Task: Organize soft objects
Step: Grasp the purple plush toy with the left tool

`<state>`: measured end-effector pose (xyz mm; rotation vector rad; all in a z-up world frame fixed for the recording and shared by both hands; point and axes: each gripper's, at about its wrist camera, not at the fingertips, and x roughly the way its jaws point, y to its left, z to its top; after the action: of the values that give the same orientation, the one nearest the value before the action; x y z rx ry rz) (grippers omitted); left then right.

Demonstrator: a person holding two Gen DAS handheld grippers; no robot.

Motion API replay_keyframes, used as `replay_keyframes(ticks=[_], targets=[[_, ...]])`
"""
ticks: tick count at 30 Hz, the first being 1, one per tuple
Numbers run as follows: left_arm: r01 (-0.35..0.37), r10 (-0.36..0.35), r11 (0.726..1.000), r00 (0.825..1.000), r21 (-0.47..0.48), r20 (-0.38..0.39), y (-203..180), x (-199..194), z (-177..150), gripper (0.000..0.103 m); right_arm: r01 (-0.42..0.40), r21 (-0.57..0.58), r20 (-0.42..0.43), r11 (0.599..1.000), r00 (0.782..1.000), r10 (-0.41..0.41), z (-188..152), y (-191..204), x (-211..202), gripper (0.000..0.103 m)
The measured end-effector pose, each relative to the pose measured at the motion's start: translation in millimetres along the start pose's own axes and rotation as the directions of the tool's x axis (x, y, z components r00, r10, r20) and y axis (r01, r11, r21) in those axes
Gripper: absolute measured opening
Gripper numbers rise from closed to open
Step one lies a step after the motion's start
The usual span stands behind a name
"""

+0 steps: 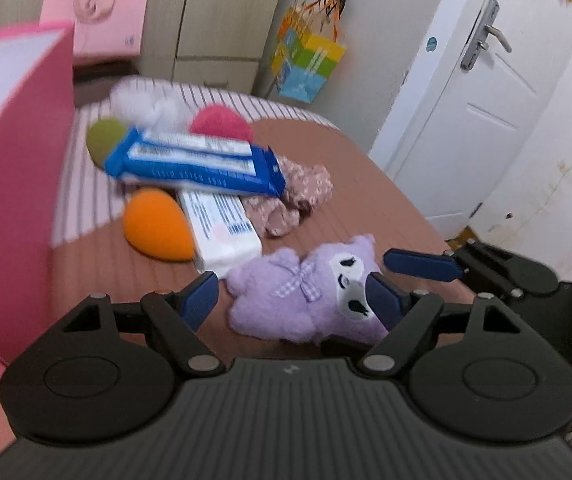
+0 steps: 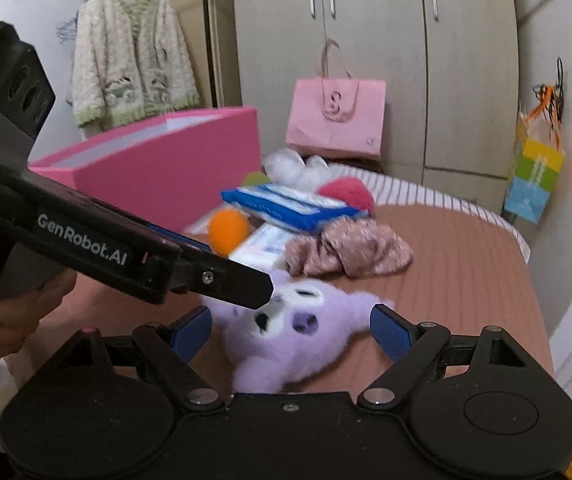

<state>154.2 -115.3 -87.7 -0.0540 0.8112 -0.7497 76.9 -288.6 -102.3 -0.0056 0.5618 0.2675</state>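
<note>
Both grippers framed the purple plush toy [image 1: 306, 296] on the bed [image 1: 366, 184] — left gripper [image 1: 292, 300] and right gripper [image 2: 290, 332] fingers wide, gripping nothing. Next, seemingly: close, lift toward the pink box [image 1: 18, 184].

Pink paper bag [image 2: 336, 120] stands against wardrobe [image 2: 370, 40]. Cardigan [image 2: 130, 56] hangs left. White door [image 1: 486, 92] shut, colourful bag [image 1: 306, 62] beside it.

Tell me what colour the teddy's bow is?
Purple-and-white checked bow, clearest in the left wrist view.
</note>
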Motion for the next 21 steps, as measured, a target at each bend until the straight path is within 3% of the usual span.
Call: replay_keyframes(ticks=[3, 5, 8, 16, 21], targets=[[-0.003, 0.003, 1.000, 1.000, -0.024, -0.007, 3, 6, -6, 0.079, -0.010, 0.031, -0.026, 0.999, 1.000, 0.011, -3, -2, 7, 0.089], [0.030, -0.032, 0.999, 0.999, -0.043, -0.027, 3, 8, -9, 0.074, -0.030, 0.066, -0.031, 0.997, 0.999, 0.032, -5, -5, 11, 0.089], [0.014, -0.015, 1.000, 0.999, -0.007, -0.031, -4, 8, -11, 0.071, -0.035, 0.108, -0.035, 0.994, 0.999, 0.039, -9, -7, 16, 0.089], [-0.011, 0.011, 1.000, 1.000, 0.012, 0.011, -16, 3, -18, 0.062, 0.076, 0.022, 0.037, 0.997, 0.996, -0.077, -22, 17, 18, 0.083], [-0.013, 0.012, 1.000, 0.999, 0.023, 0.043, -19, 1, -21, 0.059, 0.100, 0.048, 0.077, 0.994, 0.992, -0.104, -28, 16, 15, 0.075]])
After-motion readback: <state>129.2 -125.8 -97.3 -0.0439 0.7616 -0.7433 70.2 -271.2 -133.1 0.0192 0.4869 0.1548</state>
